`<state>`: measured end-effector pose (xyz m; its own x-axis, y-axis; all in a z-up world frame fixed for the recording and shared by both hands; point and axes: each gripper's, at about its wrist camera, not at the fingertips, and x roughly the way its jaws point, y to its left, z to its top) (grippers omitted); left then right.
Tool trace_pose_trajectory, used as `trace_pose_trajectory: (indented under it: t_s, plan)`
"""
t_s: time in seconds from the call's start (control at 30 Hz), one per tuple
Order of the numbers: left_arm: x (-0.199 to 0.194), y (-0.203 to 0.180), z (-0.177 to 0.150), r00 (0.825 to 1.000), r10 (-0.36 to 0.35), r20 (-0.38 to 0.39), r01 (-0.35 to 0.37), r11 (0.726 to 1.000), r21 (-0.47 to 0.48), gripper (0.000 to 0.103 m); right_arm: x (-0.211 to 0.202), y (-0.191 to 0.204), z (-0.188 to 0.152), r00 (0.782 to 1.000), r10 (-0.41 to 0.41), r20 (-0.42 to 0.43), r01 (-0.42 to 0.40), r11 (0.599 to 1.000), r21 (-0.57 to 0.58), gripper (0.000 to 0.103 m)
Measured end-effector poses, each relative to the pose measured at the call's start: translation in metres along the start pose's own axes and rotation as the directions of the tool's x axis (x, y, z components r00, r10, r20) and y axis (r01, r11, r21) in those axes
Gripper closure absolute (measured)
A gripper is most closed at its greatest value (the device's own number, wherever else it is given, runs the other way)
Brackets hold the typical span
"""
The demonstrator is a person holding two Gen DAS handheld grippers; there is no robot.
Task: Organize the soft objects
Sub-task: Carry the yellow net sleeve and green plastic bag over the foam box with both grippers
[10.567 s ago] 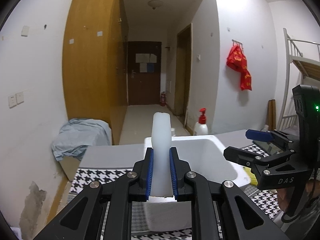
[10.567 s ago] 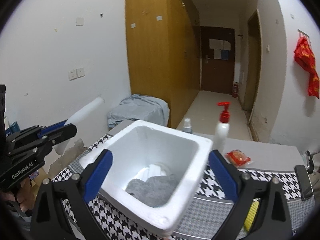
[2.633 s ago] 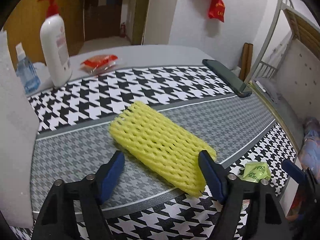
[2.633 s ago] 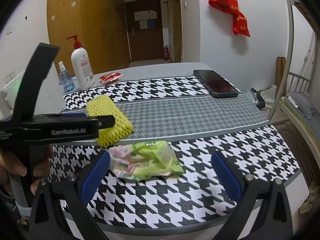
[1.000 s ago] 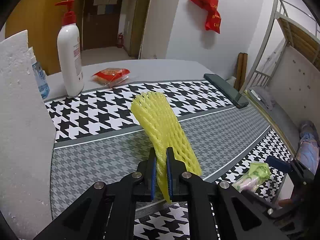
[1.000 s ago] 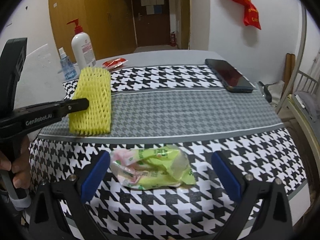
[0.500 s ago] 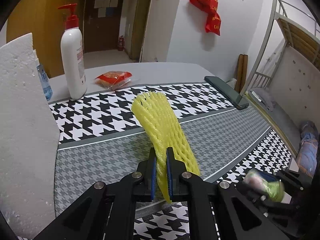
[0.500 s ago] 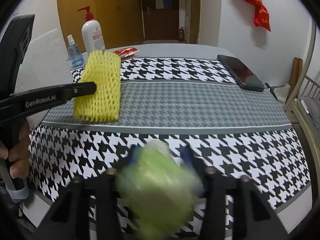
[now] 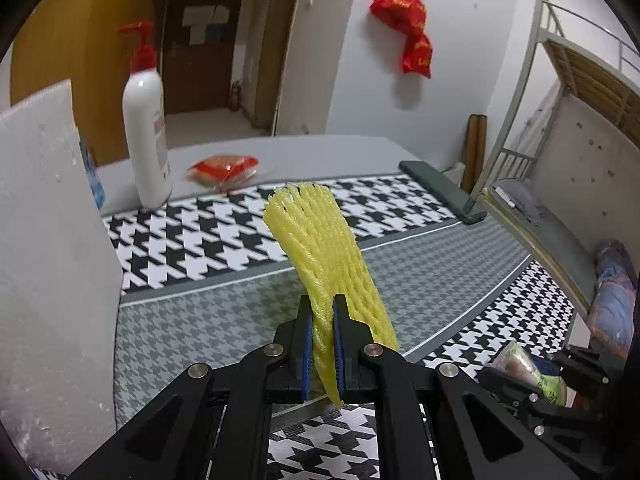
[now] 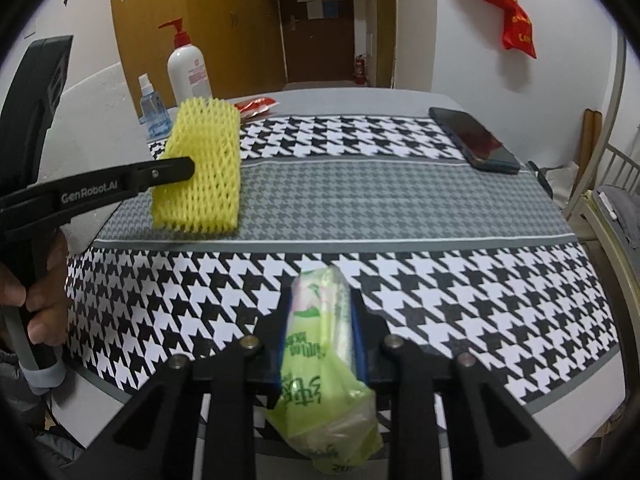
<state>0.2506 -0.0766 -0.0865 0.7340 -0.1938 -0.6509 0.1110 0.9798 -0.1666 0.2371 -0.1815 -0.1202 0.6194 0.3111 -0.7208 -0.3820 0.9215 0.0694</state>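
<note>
Left gripper: fingers clamped on yellow foam fruit net, lifted above the bench. Right gripper: fingers have just been closing, now pinching a green tissue pack. Left view alone: white foam box wall at 9 o'clock. Right view alone: blue spray bottle at 11 o'clock, whole phone at 1 o'clock.
</note>
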Motion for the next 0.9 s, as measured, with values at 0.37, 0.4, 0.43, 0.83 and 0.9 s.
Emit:
trace_pose_trajectory:
  t_s: [0.37,0.4,0.43,0.83,0.9]
  plan:
    - [-0.048,0.002,0.011,0.991,-0.018,0.131,0.013,0.999,0.042,0.094,-0.040,0.013,0.022,0.992,0.008,0.122,-0.007,1.000,-0.011,0.073]
    - [-0.055,0.001,0.012,0.989,-0.018,0.144,0.011,0.999,0.049,0.094,-0.043,0.014,0.024,0.991,0.008,0.133,-0.006,1.000,-0.012,0.073]
    - [-0.061,0.001,0.013,0.987,-0.019,0.158,0.011,0.998,0.056,0.094,-0.047,0.016,0.026,0.989,0.013,0.147,-0.011,1.000,-0.015,0.073]
    - [-0.131,0.008,0.014,0.951,0.004,0.308,-0.039,0.993,0.109,0.093,-0.069,0.043,0.044,0.974,0.043,0.224,-0.037,0.999,-0.029,0.073]
    - [-0.139,0.011,0.014,0.943,0.018,0.333,-0.059,0.992,0.114,0.093,-0.072,0.049,0.047,0.970,0.050,0.237,-0.043,0.998,-0.036,0.073]
